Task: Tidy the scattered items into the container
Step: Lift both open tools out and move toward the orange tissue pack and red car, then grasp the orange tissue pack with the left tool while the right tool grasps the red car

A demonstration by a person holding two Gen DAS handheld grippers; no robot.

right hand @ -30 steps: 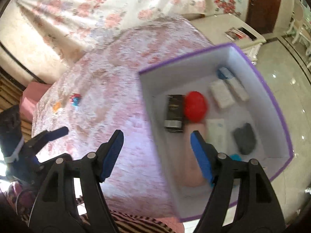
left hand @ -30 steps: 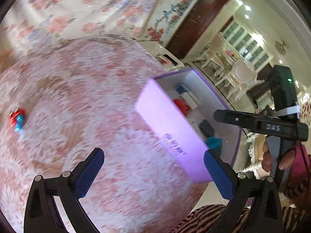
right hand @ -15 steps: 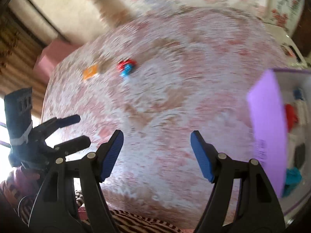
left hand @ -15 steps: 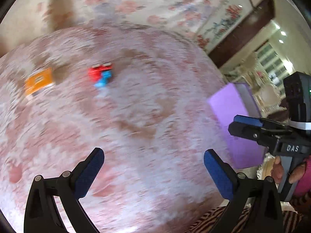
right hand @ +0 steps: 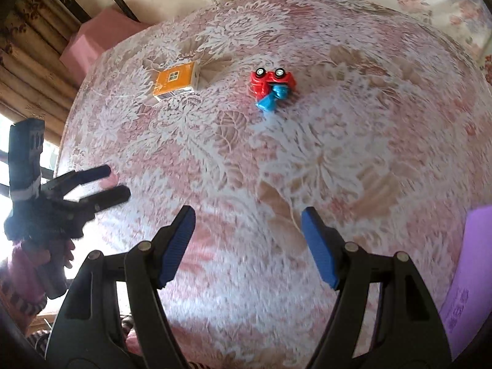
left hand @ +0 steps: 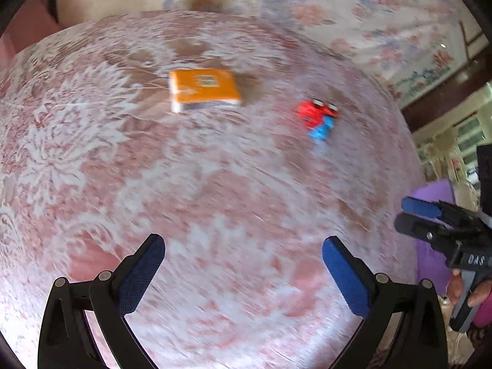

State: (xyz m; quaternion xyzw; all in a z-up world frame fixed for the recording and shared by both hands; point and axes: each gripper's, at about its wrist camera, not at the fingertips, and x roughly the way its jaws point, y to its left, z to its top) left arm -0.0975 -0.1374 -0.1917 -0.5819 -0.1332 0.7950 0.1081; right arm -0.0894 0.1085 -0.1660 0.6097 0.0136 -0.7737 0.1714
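Note:
An orange box (left hand: pixel 204 89) (right hand: pixel 176 81) lies flat on the floral tablecloth (left hand: pixel 215 184), with a red and blue toy car (left hand: pixel 318 118) (right hand: pixel 272 87) on its side to its right. My left gripper (left hand: pixel 243 264) hovers open and empty over bare cloth, well short of both. My right gripper (right hand: pixel 247 240) is open and empty too, also short of them; it shows at the right edge of the left wrist view (left hand: pixel 409 215). Only a purple wall of the container (right hand: pixel 473 261) (left hand: pixel 436 190) shows at the right edge; its inside is hidden.
A pink block (right hand: pixel 92 40) sits beyond the table's far left edge, by a wooden blind (right hand: pixel 33 46). A floral fabric (left hand: pixel 338 6) hangs behind the table. A hand (left hand: pixel 467 292) holds the right gripper's handle.
Both grippers have swept left and lower, away from the purple container toward the orange box and toy car. The container's inside has left both views. Jaws are unchanged.

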